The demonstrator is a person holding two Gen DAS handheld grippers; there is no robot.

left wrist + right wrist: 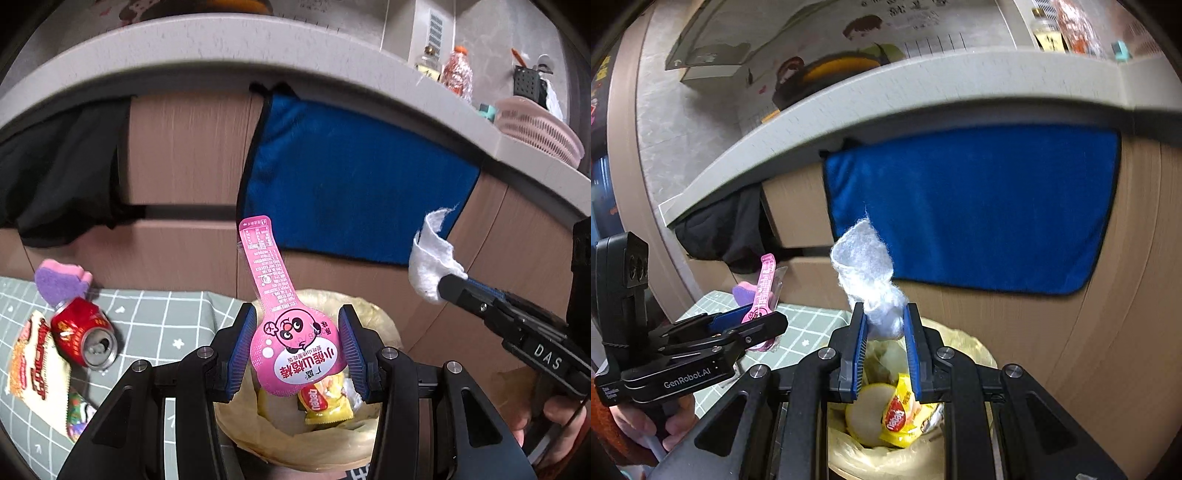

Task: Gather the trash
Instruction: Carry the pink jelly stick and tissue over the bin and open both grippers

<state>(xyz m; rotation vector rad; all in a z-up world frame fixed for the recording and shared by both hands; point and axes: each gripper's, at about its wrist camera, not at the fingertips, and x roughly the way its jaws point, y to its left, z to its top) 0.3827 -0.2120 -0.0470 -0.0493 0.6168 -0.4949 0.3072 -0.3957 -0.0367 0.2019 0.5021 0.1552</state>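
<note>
Pointing up and slightly left from its round printed head, the pink snack wrapper [291, 332] keeps its long axis nearly upright above the lined trash bin [384, 325], and the left gripper [297, 349] holds that round head between its blue pads [242, 350], jaws closed against both sides of it. The right gripper [884, 336] is level with it, just right of the bin's mouth, jaws pinching a crumpled white tissue [866, 269] whose loose end stands up and away from the bin. Both tools reach forward over the bin toward the cabinet front, where a blue towel [354, 184] hangs under the countertop [258, 44].

The left wrist view alone shows what lies left of the bin on the green checked mat [166, 332]: a crushed red can [83, 334] on its side, an orange-and-white packet [35, 362] touching it, and a purple-pink sponge [61, 282] just behind. The right wrist view looks deeper into the bin, where a yellow packet [905, 417] leans against a pale round lid [866, 413].
</note>
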